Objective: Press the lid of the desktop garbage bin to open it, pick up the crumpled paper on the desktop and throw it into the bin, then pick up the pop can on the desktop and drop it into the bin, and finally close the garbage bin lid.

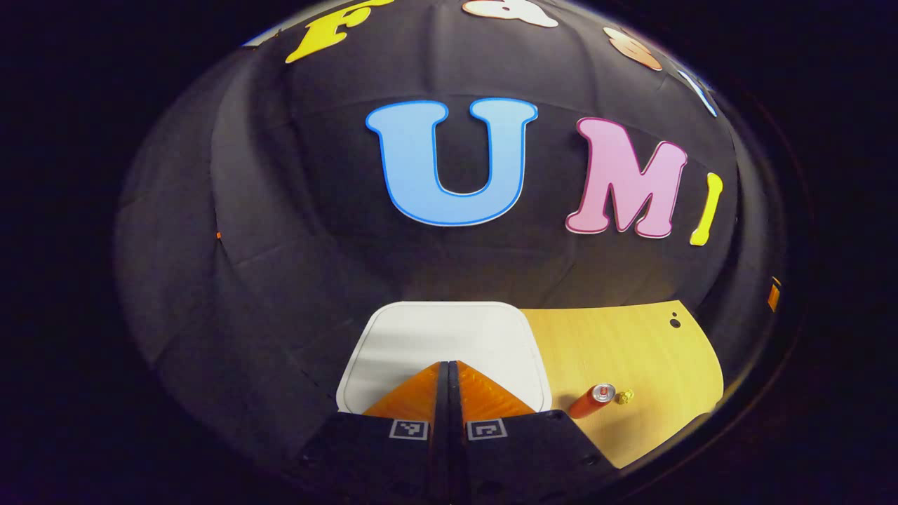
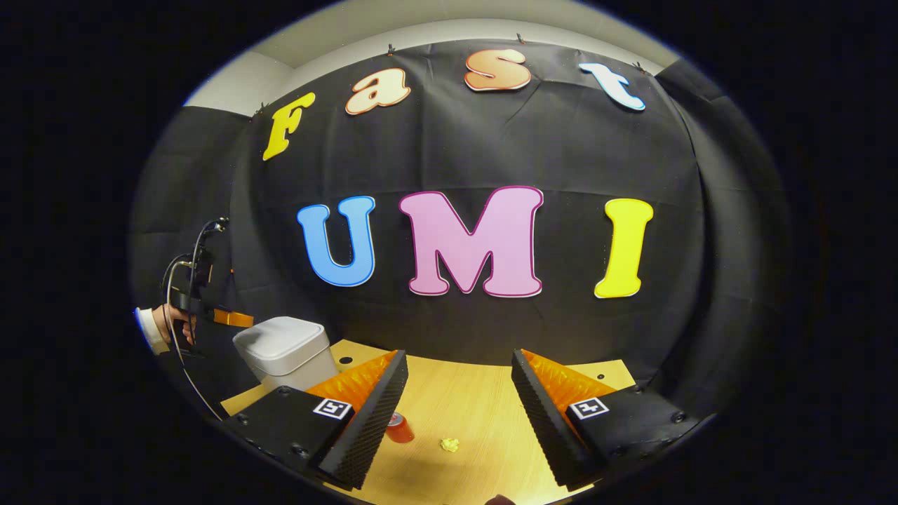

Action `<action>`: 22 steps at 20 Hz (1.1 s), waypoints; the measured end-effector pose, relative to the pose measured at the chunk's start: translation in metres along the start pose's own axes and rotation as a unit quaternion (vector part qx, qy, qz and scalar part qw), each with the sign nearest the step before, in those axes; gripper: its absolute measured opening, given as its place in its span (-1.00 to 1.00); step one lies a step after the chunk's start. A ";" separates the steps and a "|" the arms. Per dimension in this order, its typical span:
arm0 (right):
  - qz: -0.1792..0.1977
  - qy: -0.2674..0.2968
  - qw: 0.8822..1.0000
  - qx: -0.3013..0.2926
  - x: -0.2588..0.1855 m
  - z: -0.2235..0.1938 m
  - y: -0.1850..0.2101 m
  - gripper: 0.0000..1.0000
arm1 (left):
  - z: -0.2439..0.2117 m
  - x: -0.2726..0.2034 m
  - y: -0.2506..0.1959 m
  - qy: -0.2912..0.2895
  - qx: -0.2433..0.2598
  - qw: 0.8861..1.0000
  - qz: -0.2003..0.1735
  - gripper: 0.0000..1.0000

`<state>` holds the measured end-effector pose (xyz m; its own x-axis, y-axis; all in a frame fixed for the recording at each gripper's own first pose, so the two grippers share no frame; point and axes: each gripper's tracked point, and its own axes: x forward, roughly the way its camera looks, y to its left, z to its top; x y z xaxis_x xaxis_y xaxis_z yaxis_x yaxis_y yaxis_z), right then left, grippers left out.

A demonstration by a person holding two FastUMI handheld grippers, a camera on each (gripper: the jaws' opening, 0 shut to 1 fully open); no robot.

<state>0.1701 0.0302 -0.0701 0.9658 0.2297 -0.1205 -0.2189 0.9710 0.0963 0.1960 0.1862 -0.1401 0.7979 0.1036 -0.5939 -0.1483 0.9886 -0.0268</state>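
In the left gripper view the bin's white lid [image 1: 449,337] lies flat and closed just beyond my left gripper [image 1: 448,365], whose fingers are pressed together above the lid. The red pop can [image 1: 591,400] lies on the wooden table to the right, with the small yellow crumpled paper [image 1: 624,397] beside it. In the right gripper view my right gripper [image 2: 459,365] is open above the table, with the pop can [image 2: 399,428] and crumpled paper [image 2: 449,444] below between its fingers. The bin [image 2: 286,352] stands at the left, and the other gripper [image 2: 233,318] hovers over it in a hand.
The wooden table [image 1: 631,344] ends at the black cloth wall behind. A small dark hole [image 1: 675,322] marks its far right corner. A cable [image 2: 184,365] hangs from the hand-held gripper at the left of the right gripper view.
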 end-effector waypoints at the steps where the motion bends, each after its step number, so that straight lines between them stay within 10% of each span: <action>1: 0.003 0.007 1.000 0.000 0.008 -0.006 -0.003 0.92 | -0.010 0.008 0.003 0.026 -0.003 1.000 0.002 -0.89; 9: 0.048 0.042 0.998 0.030 0.054 -0.032 -0.003 0.94 | -0.033 0.019 0.012 0.089 0.016 0.994 0.053 -0.86; 18: 0.016 0.031 0.999 -0.001 0.043 -0.017 0.001 0.94 | 0.015 0.002 0.021 -0.027 0.033 0.998 0.055 -0.85; 22: -0.005 0.022 0.999 -0.026 0.030 -0.005 0.022 0.94 | 0.048 -0.017 0.016 -0.083 0.052 0.995 0.028 -0.47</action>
<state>0.1931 0.0583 -0.0769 0.9613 0.2212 -0.1640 -0.2170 0.9752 0.0438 0.2081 0.2051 -0.0921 0.8768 0.1670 -0.4510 -0.1412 0.9858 0.0906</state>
